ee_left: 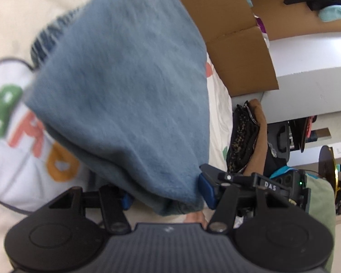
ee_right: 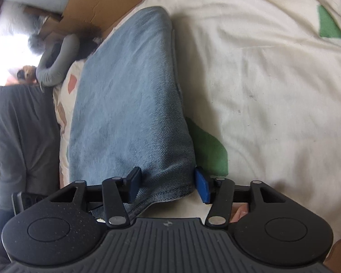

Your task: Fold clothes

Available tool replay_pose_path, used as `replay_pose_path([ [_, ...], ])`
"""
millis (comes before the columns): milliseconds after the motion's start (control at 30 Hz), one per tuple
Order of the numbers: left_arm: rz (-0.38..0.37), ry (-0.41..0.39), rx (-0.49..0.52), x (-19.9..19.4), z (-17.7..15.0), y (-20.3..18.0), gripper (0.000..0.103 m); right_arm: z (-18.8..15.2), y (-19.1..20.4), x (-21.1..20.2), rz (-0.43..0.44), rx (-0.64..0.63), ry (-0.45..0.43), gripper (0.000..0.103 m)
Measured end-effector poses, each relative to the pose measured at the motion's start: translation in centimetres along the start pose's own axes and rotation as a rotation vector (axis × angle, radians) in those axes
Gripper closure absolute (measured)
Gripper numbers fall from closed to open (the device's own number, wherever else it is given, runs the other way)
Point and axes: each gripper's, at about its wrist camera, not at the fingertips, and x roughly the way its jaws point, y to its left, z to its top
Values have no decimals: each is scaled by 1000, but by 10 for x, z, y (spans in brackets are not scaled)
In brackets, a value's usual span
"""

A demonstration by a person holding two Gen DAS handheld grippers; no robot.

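A pair of folded blue jeans [ee_left: 125, 86] fills the left wrist view and looks raised over the printed bedsheet [ee_left: 16, 136], with motion blur. My left gripper [ee_left: 166, 195] is shut on a thick bunched end of the jeans, and its left pad is partly hidden by denim. In the right wrist view the jeans [ee_right: 129, 95] stretch away across the bedsheet [ee_right: 272, 91]. My right gripper [ee_right: 168, 185] is closed on their near corner, one pad over the denim and the other at its edge. The right gripper's body [ee_left: 268, 185] sits just right of my left one.
Cardboard box flaps [ee_left: 234, 45] stand along the bed's edge, also seen in the right wrist view [ee_right: 106, 2]. Dark clothes [ee_left: 243, 136] are piled beside the bed. A person in grey [ee_right: 22, 132] stands left of the bed. White shelves [ee_left: 311, 63] are behind.
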Motion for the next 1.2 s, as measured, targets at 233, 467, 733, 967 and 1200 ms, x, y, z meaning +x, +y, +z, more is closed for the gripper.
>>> replay_pose_path([
  [233, -16, 15, 38, 3, -5, -2, 81, -2, 1, 2, -3, -10, 14, 45],
  [467, 1, 42, 60, -6, -5, -3, 81, 5, -1, -5, 8, -5, -17, 46],
  [733, 98, 115, 193, -40, 1, -14, 66, 24, -1, -8, 16, 4, -89, 46],
  [967, 192, 142, 299, -81, 15, -36, 63, 41, 2, -5, 8, -8, -125, 45],
  [1200, 245, -12, 345, -129, 45, -56, 49, 50, 7, 1, -28, -40, -112, 45],
])
